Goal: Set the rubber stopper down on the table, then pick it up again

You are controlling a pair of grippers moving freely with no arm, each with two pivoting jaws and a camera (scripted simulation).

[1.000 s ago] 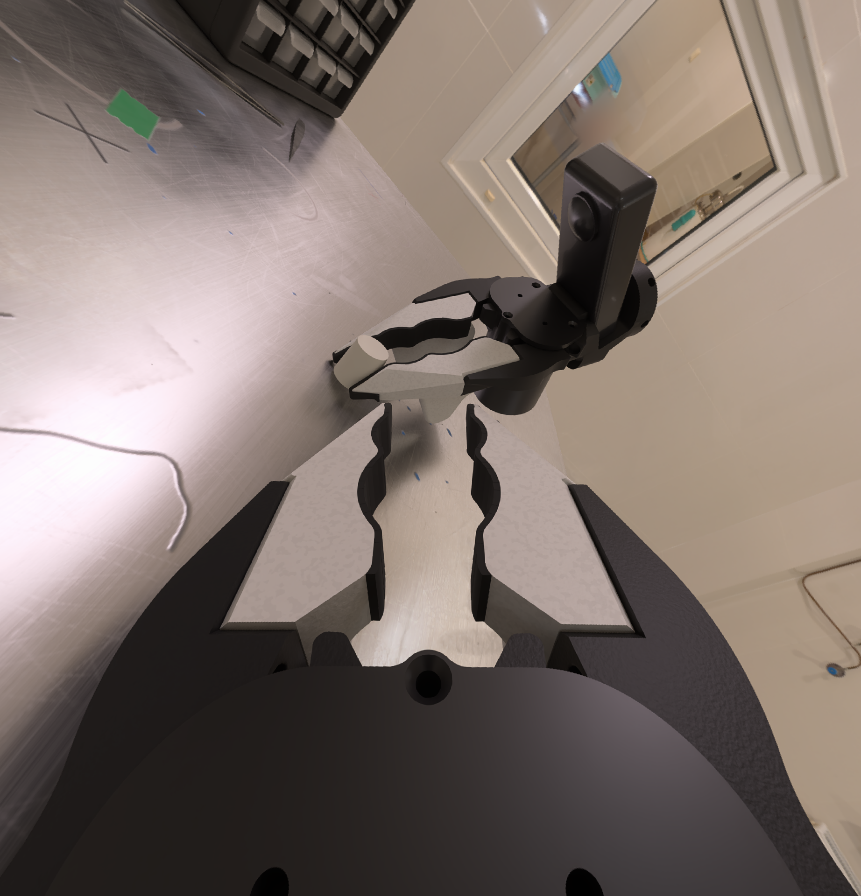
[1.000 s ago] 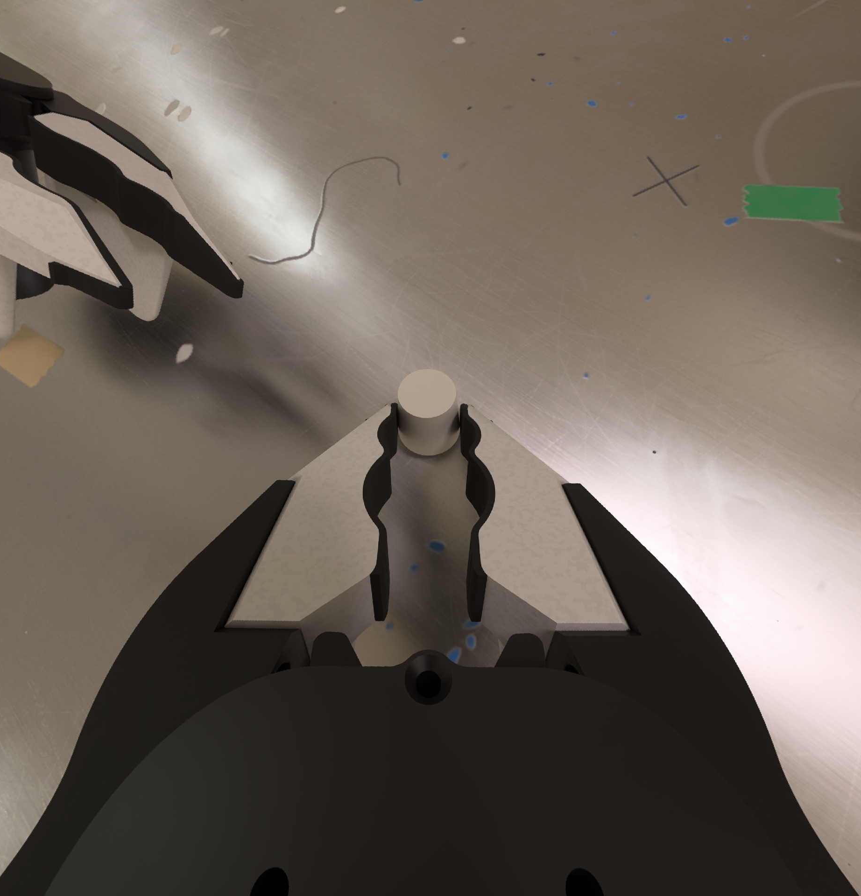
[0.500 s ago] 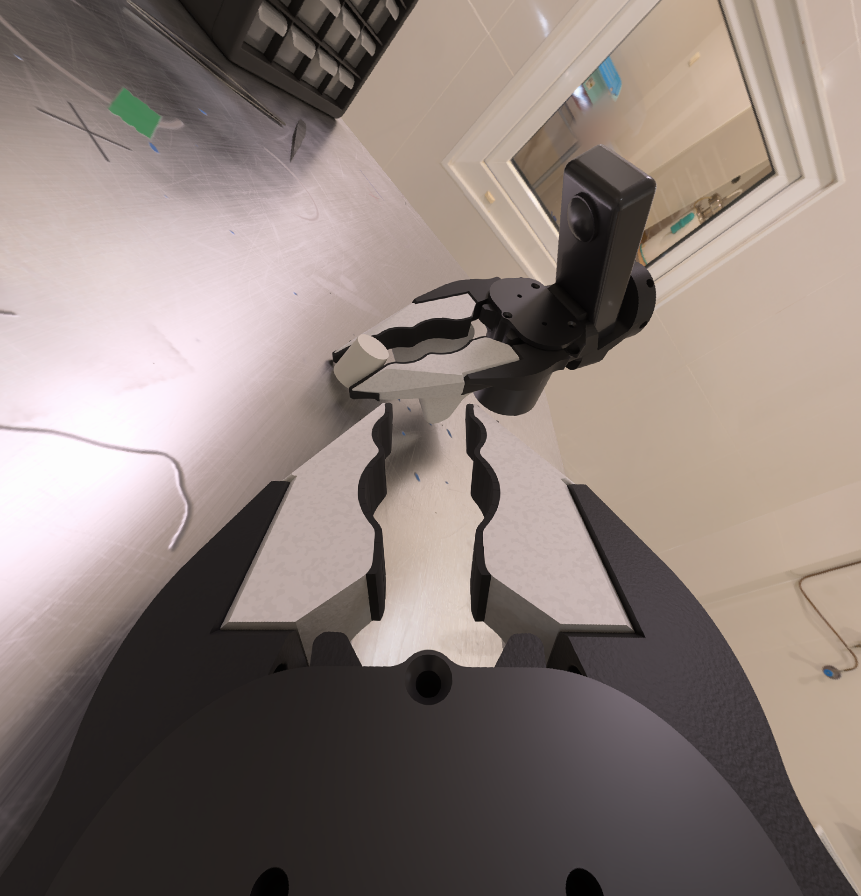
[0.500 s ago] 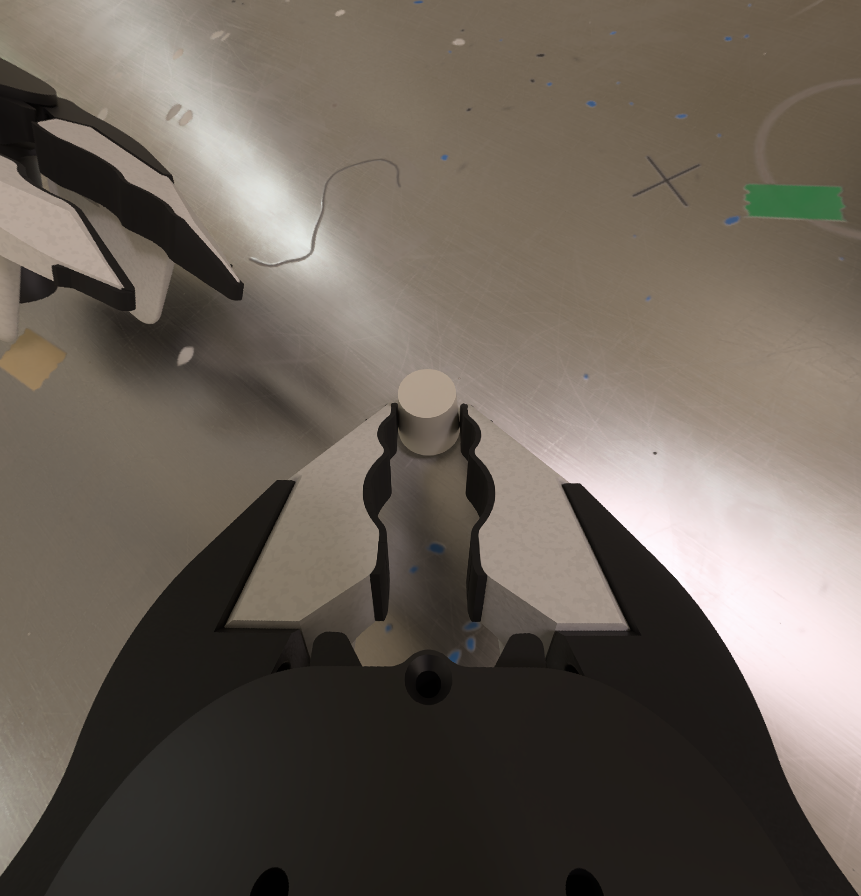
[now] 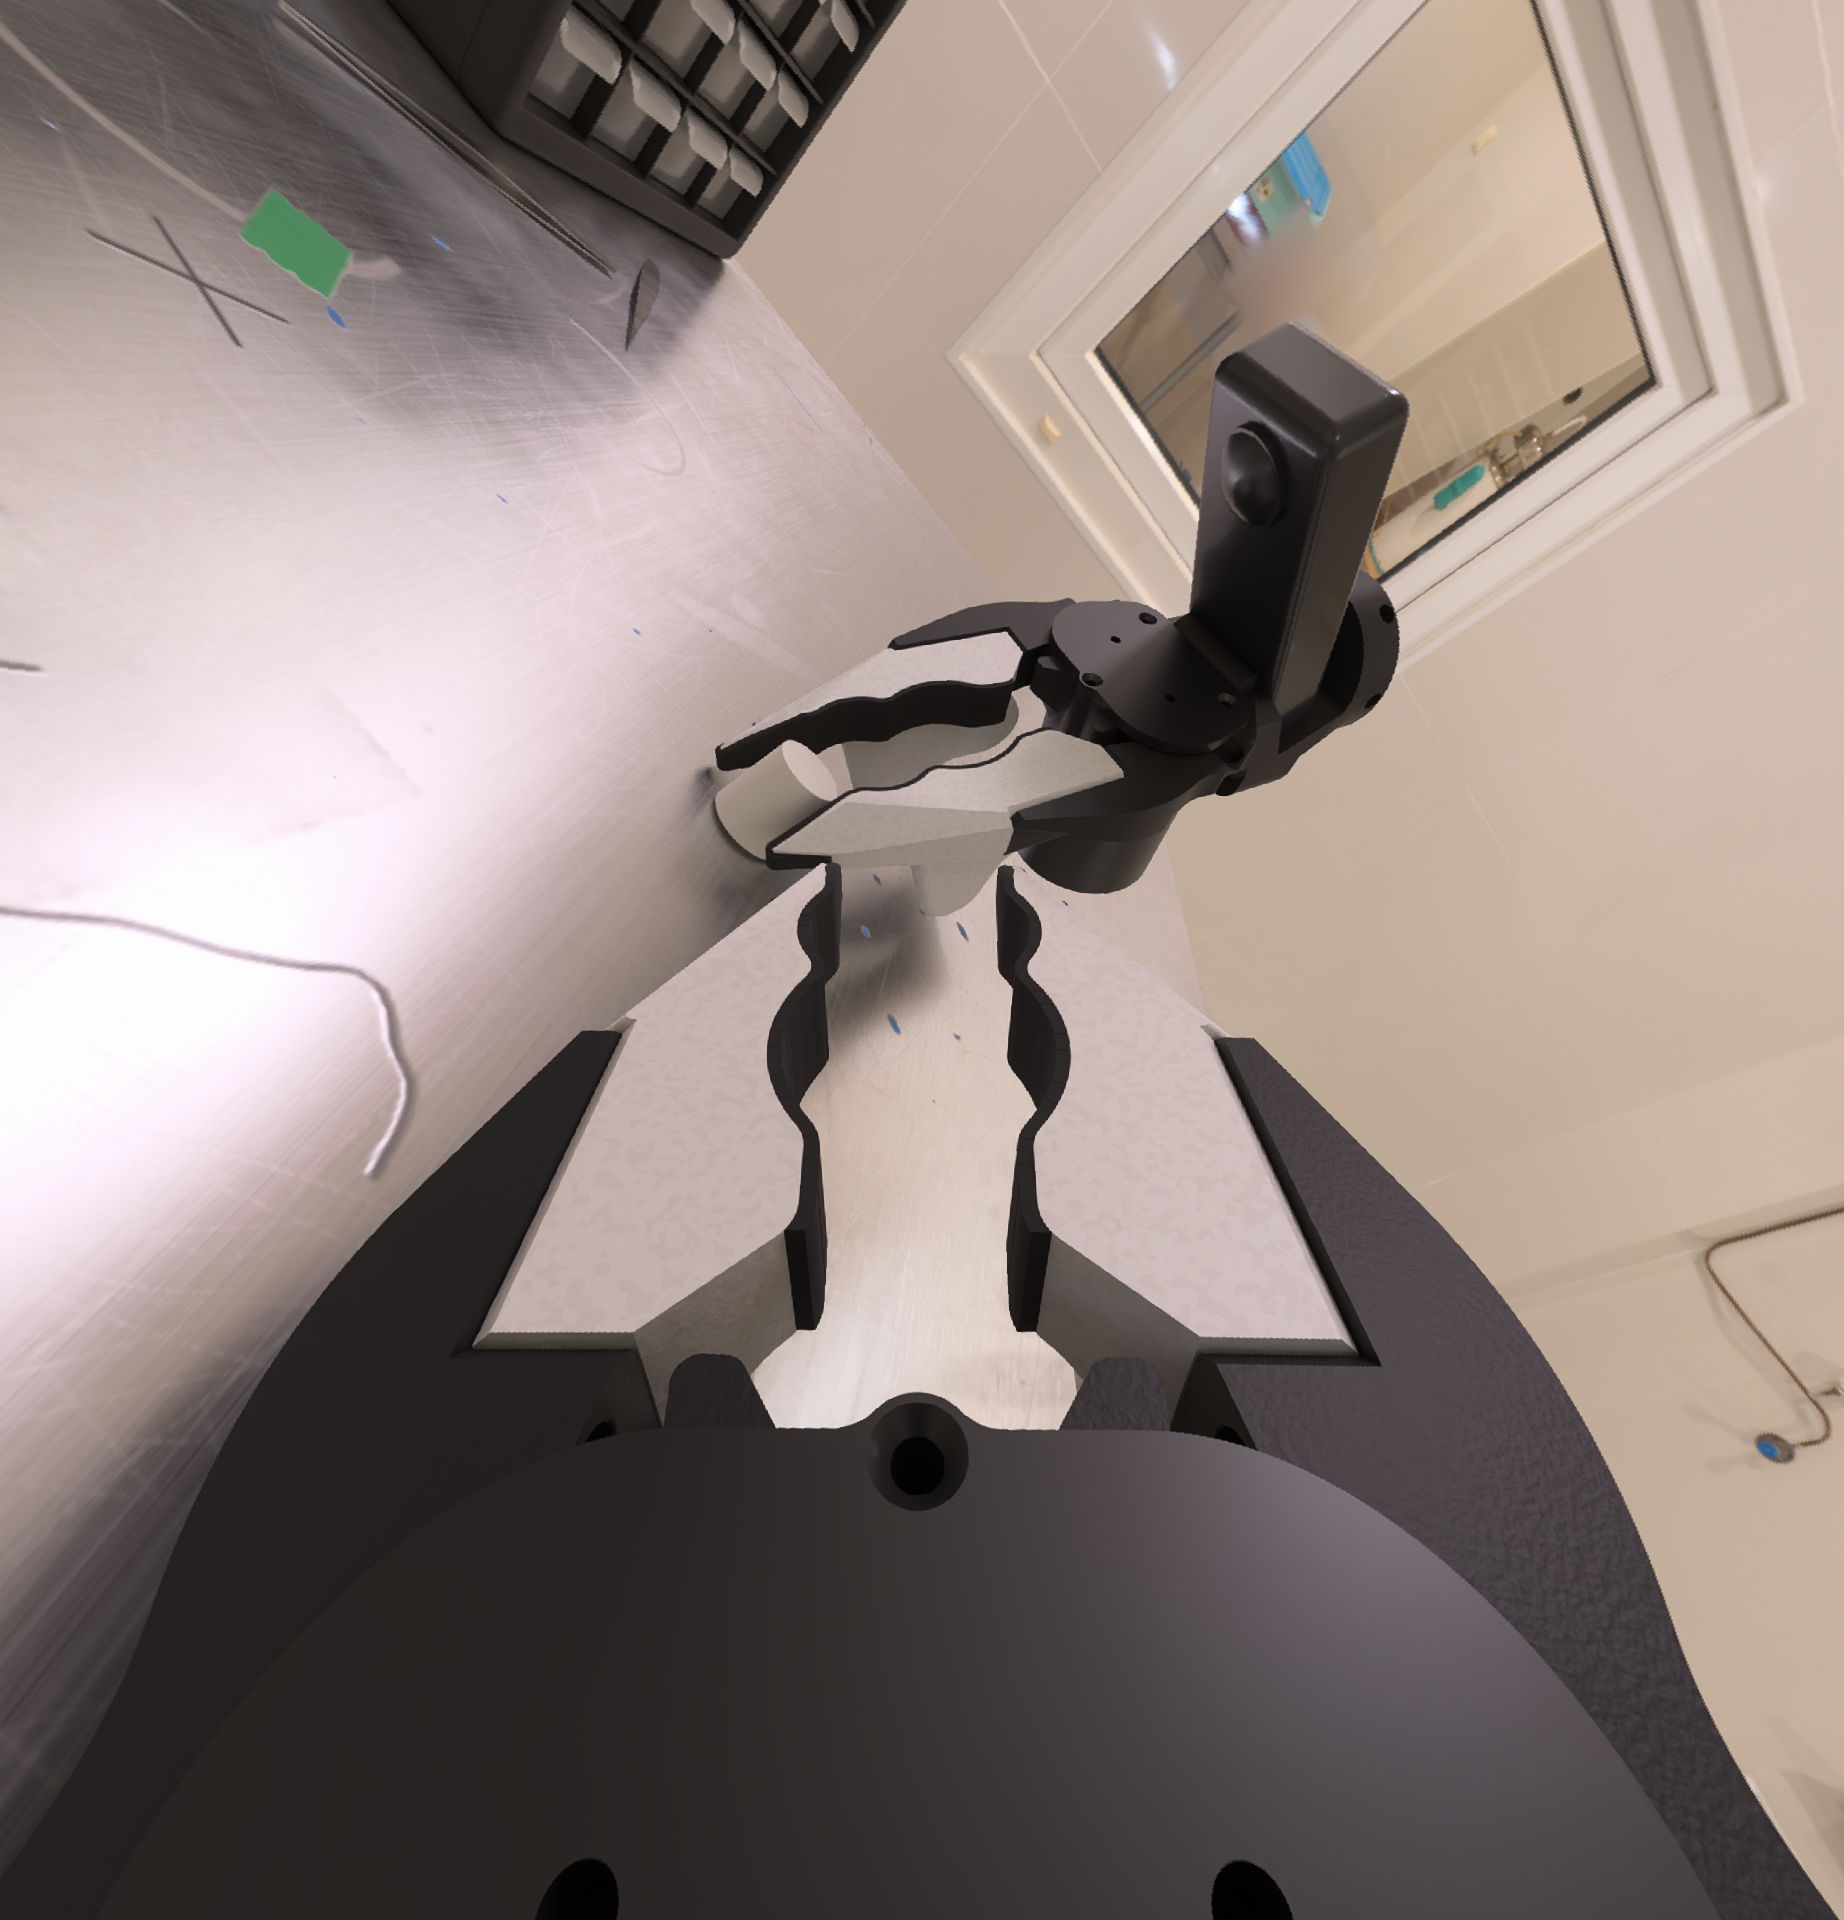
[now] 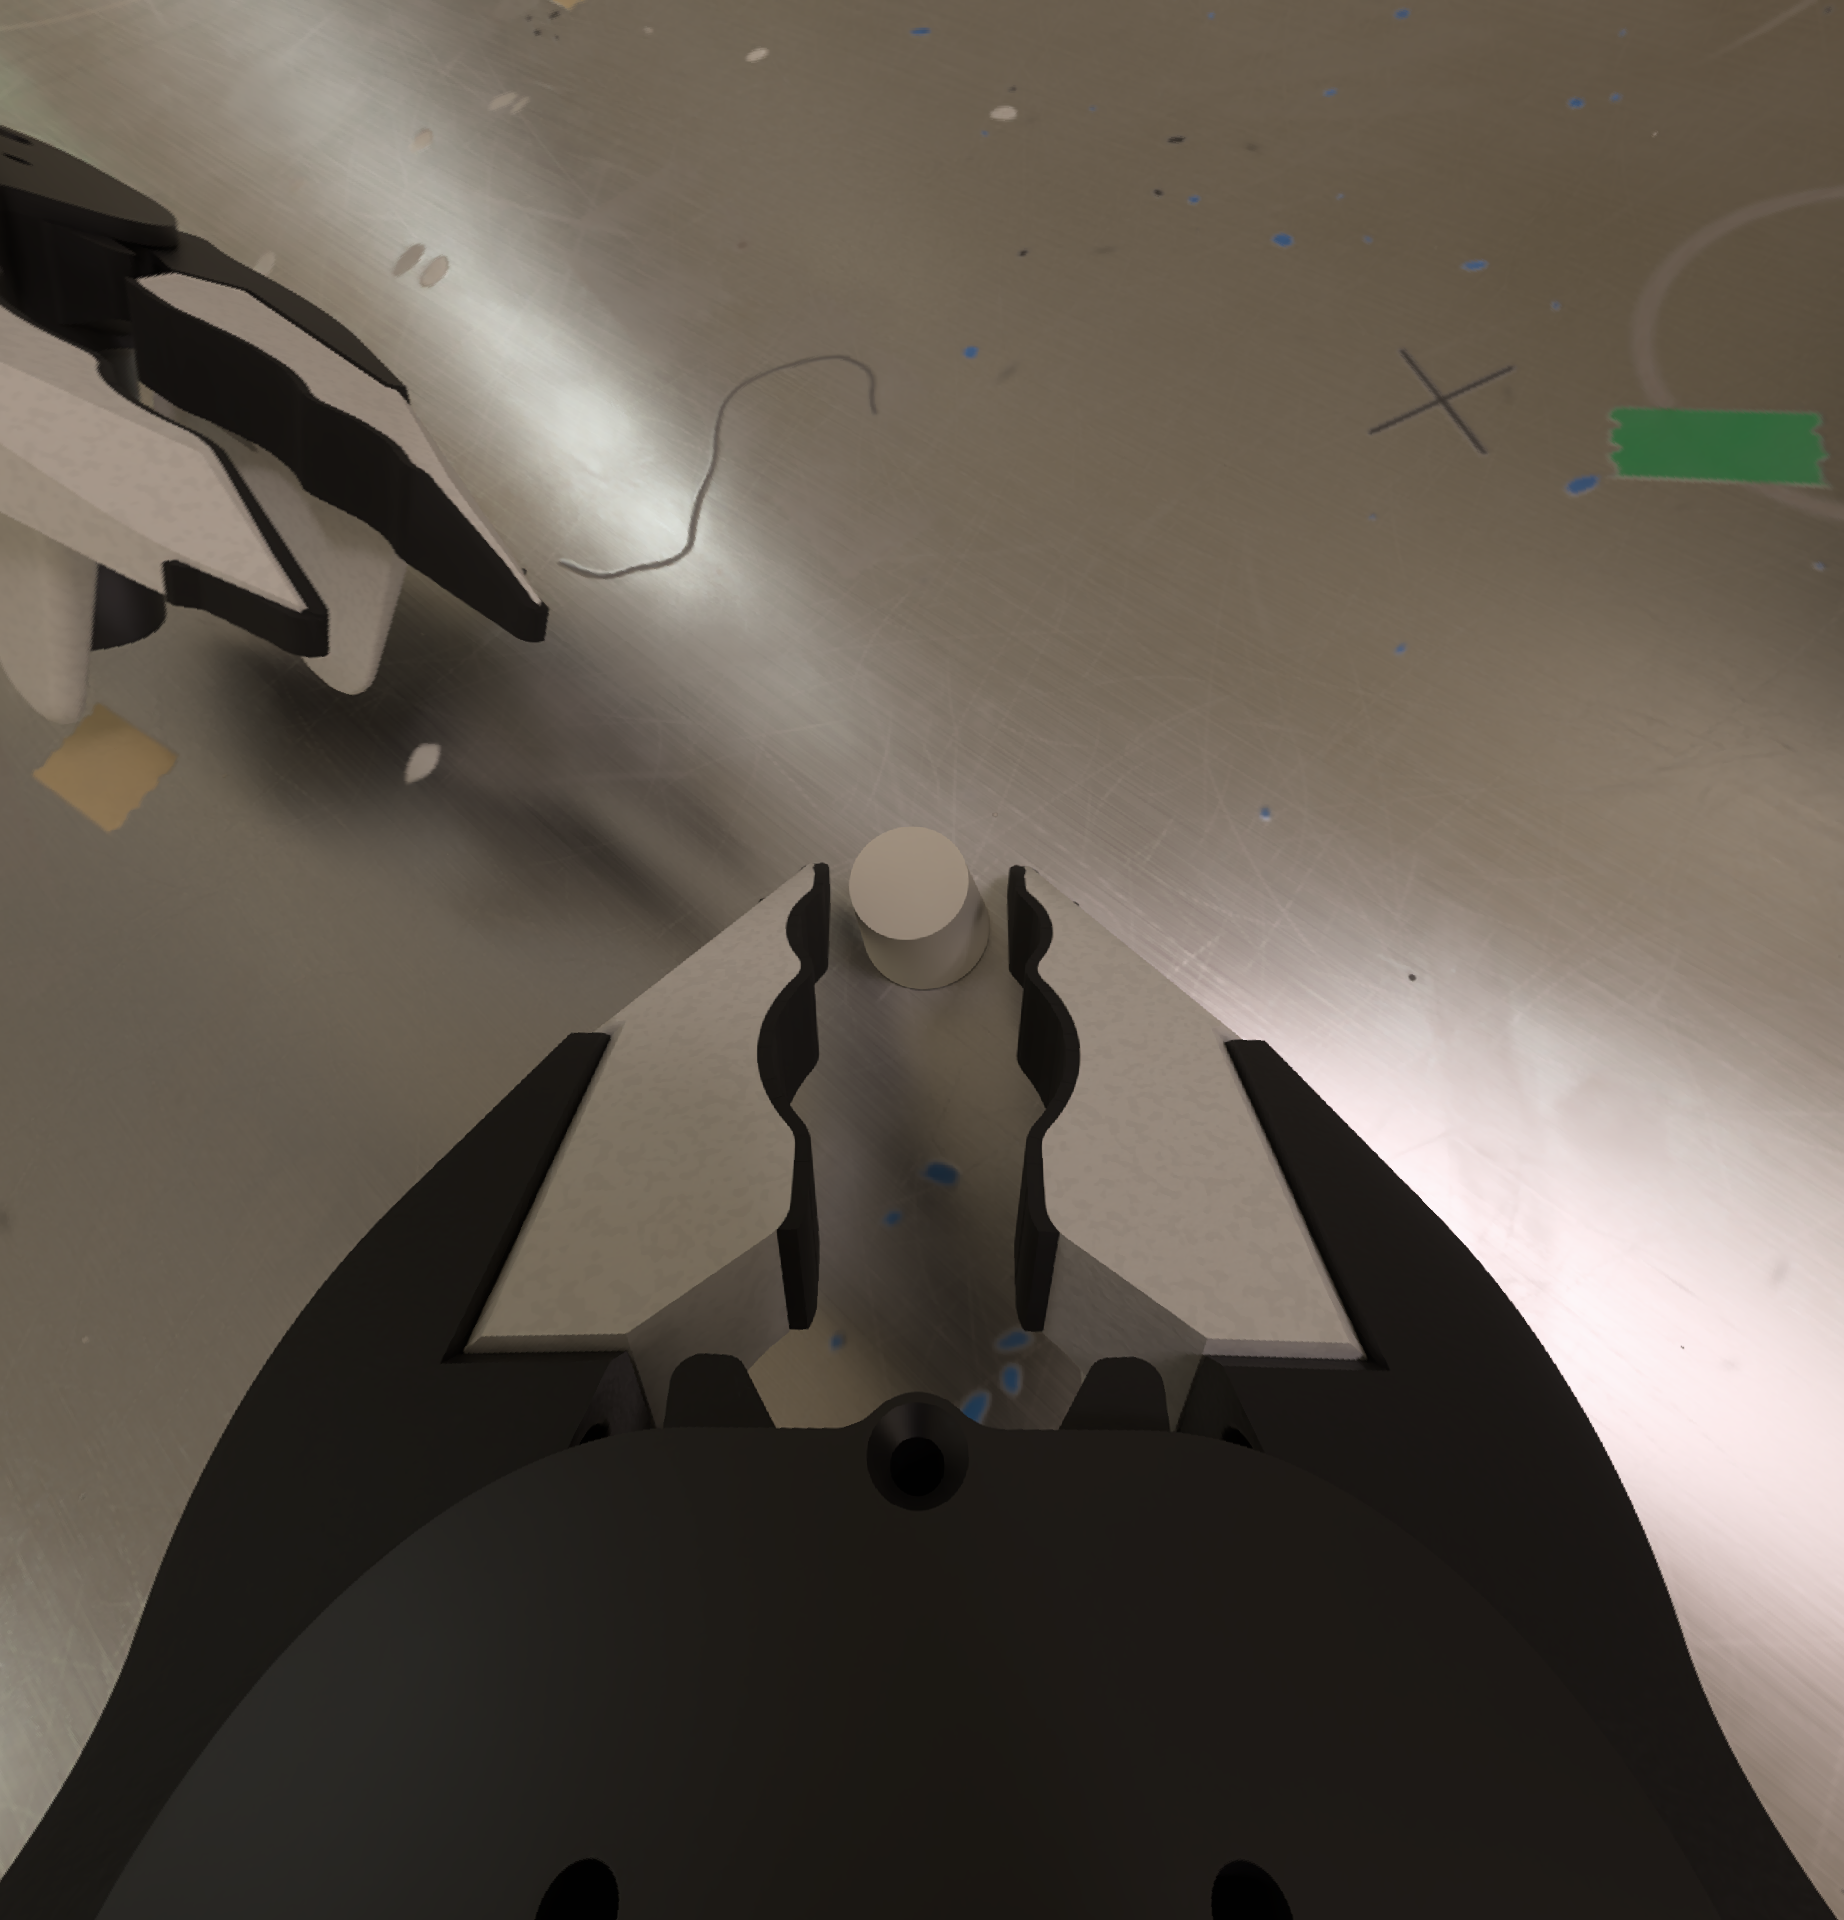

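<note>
The rubber stopper (image 6: 913, 925), a short pale cylinder, stands upright on the scratched metal table (image 6: 1313, 831). My right gripper (image 6: 916, 883) is open, with a fingertip on each side of the stopper and a small gap at both. In the left wrist view the stopper (image 5: 793, 784) sits between the right gripper's (image 5: 754, 805) spread tips, low against the table. My left gripper (image 5: 916, 894) is open and empty, hovering just short of the right gripper. It also shows at the upper left of the right wrist view (image 6: 424, 634).
A green tape strip (image 6: 1718, 447) and a drawn X (image 6: 1443, 400) lie far right. A thin grey thread (image 6: 720, 468) and a tan square scrap (image 6: 102, 769) lie to the left. A dark drawer cabinet (image 5: 669, 94) stands at the table's back, by the wall and a window (image 5: 1365, 260).
My right gripper's fingers have spread apart and let go of the stopper, which now stands free between the tips. The left gripper has hardly moved.
</note>
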